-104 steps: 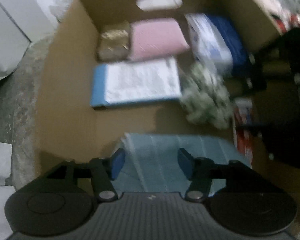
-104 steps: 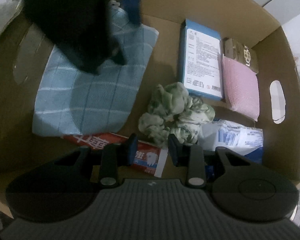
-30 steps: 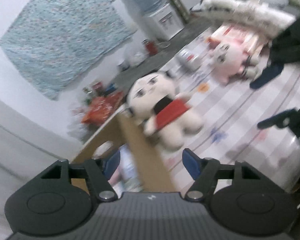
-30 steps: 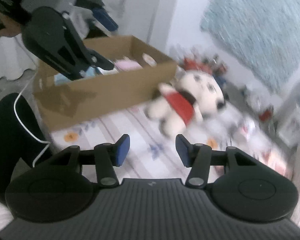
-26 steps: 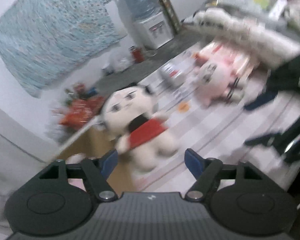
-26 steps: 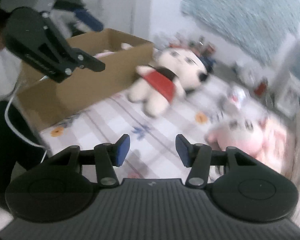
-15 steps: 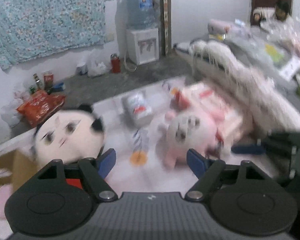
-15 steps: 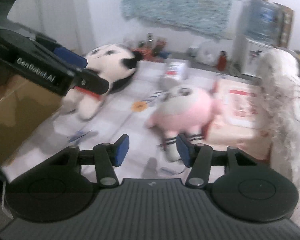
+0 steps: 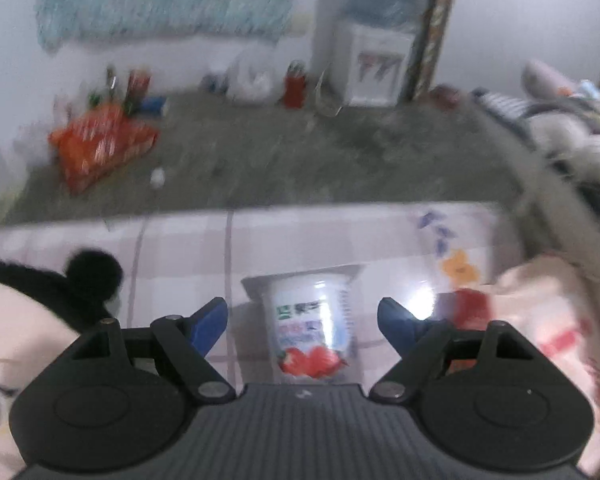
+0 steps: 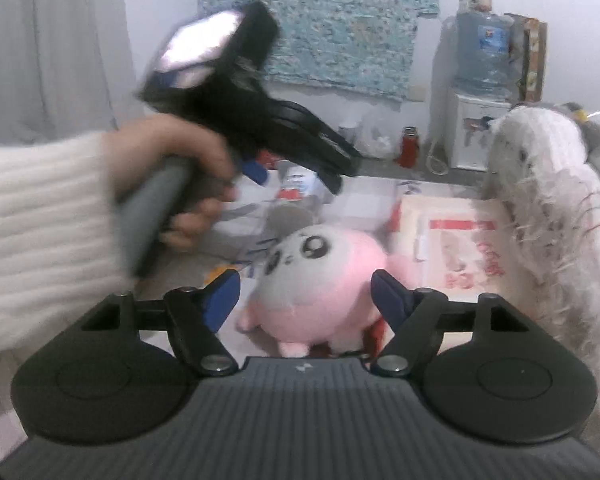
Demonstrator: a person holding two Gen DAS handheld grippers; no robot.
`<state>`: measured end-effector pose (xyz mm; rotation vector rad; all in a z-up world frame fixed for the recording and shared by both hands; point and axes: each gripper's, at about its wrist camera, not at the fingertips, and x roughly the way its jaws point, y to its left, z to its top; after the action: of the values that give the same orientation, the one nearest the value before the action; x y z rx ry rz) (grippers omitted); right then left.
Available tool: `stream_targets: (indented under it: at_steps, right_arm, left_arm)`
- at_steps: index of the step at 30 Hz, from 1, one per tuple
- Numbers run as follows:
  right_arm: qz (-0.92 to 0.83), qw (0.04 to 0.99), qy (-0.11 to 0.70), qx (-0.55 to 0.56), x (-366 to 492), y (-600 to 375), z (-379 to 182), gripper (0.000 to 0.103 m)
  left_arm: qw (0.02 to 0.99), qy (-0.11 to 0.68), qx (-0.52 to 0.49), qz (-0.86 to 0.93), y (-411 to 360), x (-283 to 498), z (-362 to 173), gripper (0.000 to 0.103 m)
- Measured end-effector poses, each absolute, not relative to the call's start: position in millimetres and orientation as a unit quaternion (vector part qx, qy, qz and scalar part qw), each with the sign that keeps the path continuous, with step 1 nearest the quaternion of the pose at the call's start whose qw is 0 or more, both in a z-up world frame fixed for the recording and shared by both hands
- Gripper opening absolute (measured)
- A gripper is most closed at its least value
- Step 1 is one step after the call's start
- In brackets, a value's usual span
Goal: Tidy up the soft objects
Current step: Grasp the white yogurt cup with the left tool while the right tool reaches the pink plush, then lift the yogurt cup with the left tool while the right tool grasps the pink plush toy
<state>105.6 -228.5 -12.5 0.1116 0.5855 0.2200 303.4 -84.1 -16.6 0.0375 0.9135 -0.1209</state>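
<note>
The pink plush toy point(image 10: 316, 280) lay on the checked sheet point(image 10: 364, 196) directly ahead of the right gripper point(image 10: 305, 296), its round body sitting in the gap between the two blue-padded fingers point(image 10: 220, 300). Those fingers stood wide apart, one on each side of the toy, and whether either pad touched the fur cannot be told. The toy's face with its dark eyes was turned toward the camera and tilted to the left.

Beyond the toy and to the left of the right fingers, the person's left hand point(image 10: 180, 172), in a white knitted sleeve point(image 10: 40, 216), gripped the grey handle of the left gripper point(image 9: 302, 322), which was blurred in the right wrist view. Just past it a small white cup point(image 10: 296, 186) with red print showed on the sheet. To the right of the fingers lay a pale printed bag point(image 10: 460, 240), and further right a shaggy white blanket point(image 10: 556, 200).

In the left wrist view the left gripper's fingers point(image 9: 208, 320) were also spread wide with nothing held. The yogurt cup point(image 9: 312, 332), white with strawberries on its label, lay on its side on the sheet between them, apart from both pads. To the left of the left fingers the black ear and pale head of a second plush doll point(image 9: 28, 320) filled the corner. Past the edge of the sheet the grey floor point(image 9: 280, 160) carried an orange snack pack point(image 9: 100, 148), a red bottle point(image 9: 294, 86) and a white water dispenser point(image 9: 374, 64) against the wall.
</note>
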Motion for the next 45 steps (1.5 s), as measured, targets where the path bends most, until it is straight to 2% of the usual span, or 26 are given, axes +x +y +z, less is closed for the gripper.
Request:
stream_targets:
  at_steps: [2, 3, 4, 5, 11, 14, 19, 25, 26, 27, 30, 31, 34, 36, 39, 45]
  right_arm:
    - [0.116, 0.95, 0.285, 0.051, 108, -228, -15, 0.078]
    - [0.116, 0.951, 0.284, 0.046, 110, -228, -16, 0.078]
    - [0.117, 0.951, 0.283, 0.045, 110, -229, -16, 0.078]
    - [0.119, 0.95, 0.284, 0.046, 109, -230, -16, 0.078]
    - [0.121, 0.947, 0.29, 0.073, 110, -242, -20, 0.079]
    - [0.118, 0.946, 0.295, 0.067, 112, -244, -25, 0.079]
    - [0.126, 0.944, 0.301, 0.049, 114, -238, -29, 0.091]
    - [0.103, 0.947, 0.303, 0.017, 132, -229, -23, 0.092]
    - [0.102, 0.948, 0.302, 0.01, 136, -227, -21, 0.094]
    - [0.104, 0.947, 0.304, 0.002, 140, -225, -20, 0.1]
    - [0.105, 0.94, 0.322, -0.033, 156, -213, -25, 0.102]
    - [0.092, 0.94, 0.326, -0.05, 160, -207, -29, 0.1]
    - [0.07, 0.942, 0.324, -0.057, 164, -198, -38, 0.082]
    - [0.06, 0.941, 0.329, -0.057, 163, -194, -39, 0.076]
    - [0.064, 0.941, 0.328, -0.049, 154, -190, -37, 0.075]
    - [0.074, 0.947, 0.312, 0.035, 118, -200, -18, 0.075]
  left_arm:
    - [0.884, 0.464, -0.01, -0.054, -78, 317, -28, 0.064]
    - [0.879, 0.472, -0.033, -0.057, -72, 322, -33, 0.062]
    - [0.882, 0.466, -0.043, -0.051, -68, 322, -34, 0.052]
    - [0.886, 0.459, -0.048, -0.053, -64, 319, -33, 0.047]
    - [0.888, 0.456, 0.011, -0.061, -64, 293, -20, 0.046]
    - [0.887, 0.455, 0.005, -0.082, -55, 264, -3, 0.046]
    - [0.898, 0.422, 0.023, -0.121, -37, 210, 26, 0.046]
    - [0.904, 0.399, 0.008, -0.156, -6, 147, 51, 0.047]
    - [0.905, 0.395, 0.008, -0.159, -1, 137, 54, 0.047]
    - [0.907, 0.389, 0.012, -0.161, 5, 125, 57, 0.047]
    - [0.912, 0.377, 0.022, -0.159, 19, 100, 63, 0.047]
    - [0.914, 0.374, 0.025, -0.158, 24, 93, 64, 0.047]
    - [0.915, 0.373, 0.028, -0.154, 34, 78, 66, 0.047]
    - [0.915, 0.373, 0.033, -0.148, 39, 73, 68, 0.047]
    - [0.92, 0.363, 0.034, -0.14, 49, 63, 75, 0.047]
    - [0.933, 0.33, 0.011, -0.141, 69, 35, 103, 0.047]
